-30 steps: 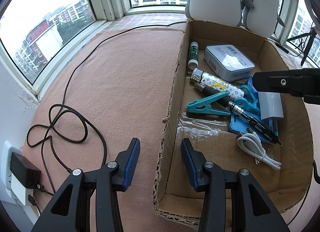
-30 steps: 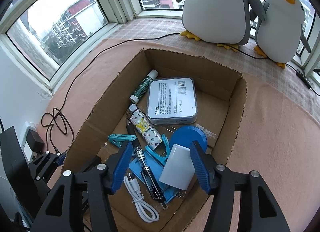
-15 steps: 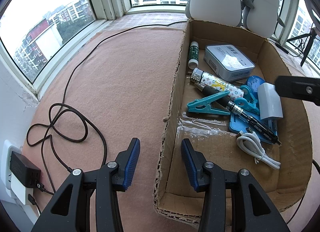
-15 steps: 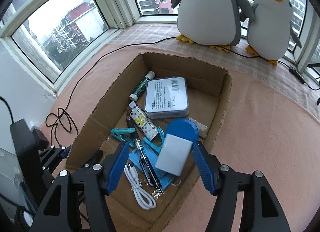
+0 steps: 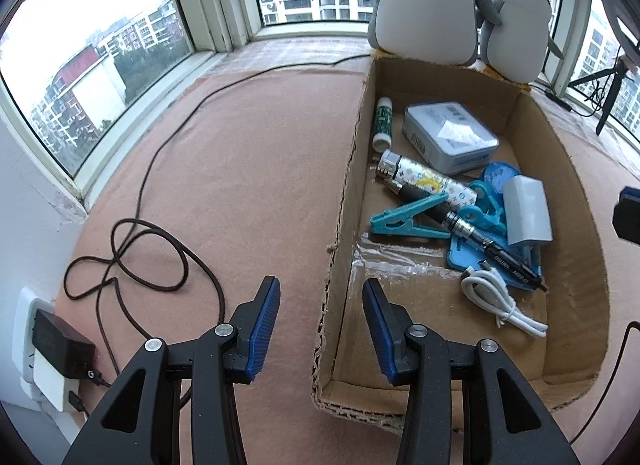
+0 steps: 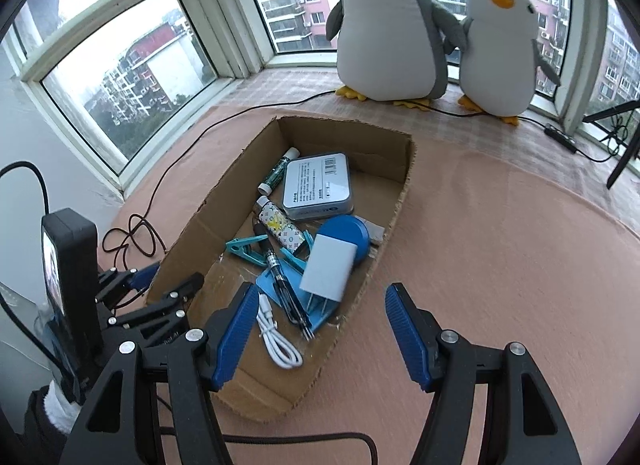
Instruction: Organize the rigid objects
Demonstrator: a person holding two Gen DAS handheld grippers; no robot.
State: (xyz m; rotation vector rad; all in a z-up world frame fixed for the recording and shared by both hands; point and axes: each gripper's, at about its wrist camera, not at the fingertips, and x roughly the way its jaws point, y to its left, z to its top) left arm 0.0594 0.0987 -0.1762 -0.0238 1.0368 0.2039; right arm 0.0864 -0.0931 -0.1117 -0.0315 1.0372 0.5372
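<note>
An open cardboard box [image 5: 560, 169] [image 6: 400, 201] on the pink mat holds a white charger [image 5: 526, 213] [image 6: 330, 265], a grey tin [image 5: 448, 137], a patterned tube [image 5: 424, 179], a green glue stick [image 5: 383, 123], a teal clip [image 5: 404, 219], a black pen [image 5: 496, 255] and a coiled white cable [image 5: 496, 297]. My left gripper [image 5: 322, 329] stands open astride the box's near left wall, and its pads do not touch the cardboard. My right gripper [image 6: 322, 293] is open and empty, above the box's near right edge, short of the charger.
Two plush penguins [image 6: 388, 25] [image 6: 500, 53] stand on the sill behind the box. A dark cable [image 5: 160, 249] loops on the mat at left and runs to a wall adapter [image 5: 56, 349]. A tripod leg [image 5: 612, 81] and a power strip [image 6: 560, 137] sit at far right.
My right gripper has drawn back and up, away from the box. The white charger stays lying in the box. The left gripper has kept still.
</note>
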